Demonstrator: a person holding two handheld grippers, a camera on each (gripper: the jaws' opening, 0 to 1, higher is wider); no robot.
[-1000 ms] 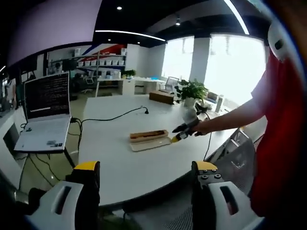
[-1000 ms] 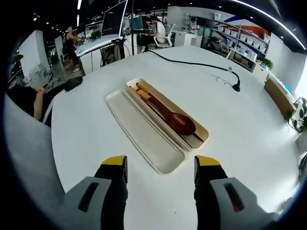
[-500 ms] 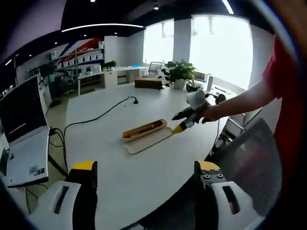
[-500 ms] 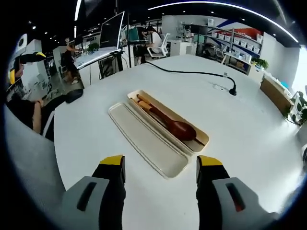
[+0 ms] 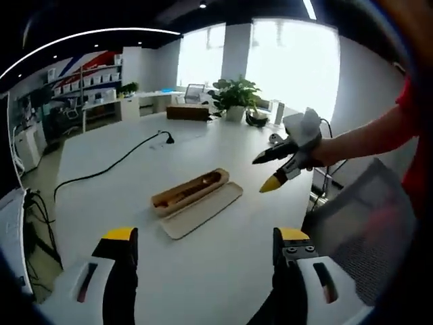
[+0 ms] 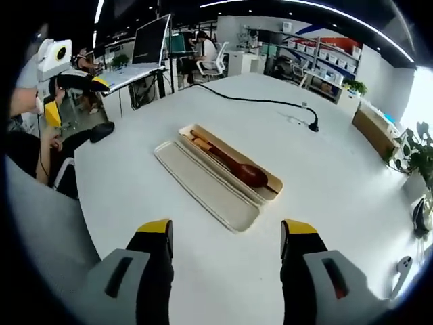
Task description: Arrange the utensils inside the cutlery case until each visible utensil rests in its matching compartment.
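Note:
The open beige cutlery case lies mid-table, its detached lid flat alongside, touching it. Inside the case rests a dark wooden spoon with lighter wooden sticks beside its handle. The left gripper view has the case and lid further off. My right gripper hovers open above the table's near side, empty. My left gripper is open and empty too, off the table edge. Each appears in the other's view, hand-held, jaws apart: the right gripper and the left gripper.
A black cable runs across the white round table to a plug. A wooden box and potted plant stand at the far side. A mesh chair sits by the edge, a monitor on another desk.
Both cameras have drawn back and risen; the left view swung right, losing the laptop. The case, lid and utensils lie as before. Both grippers stay open.

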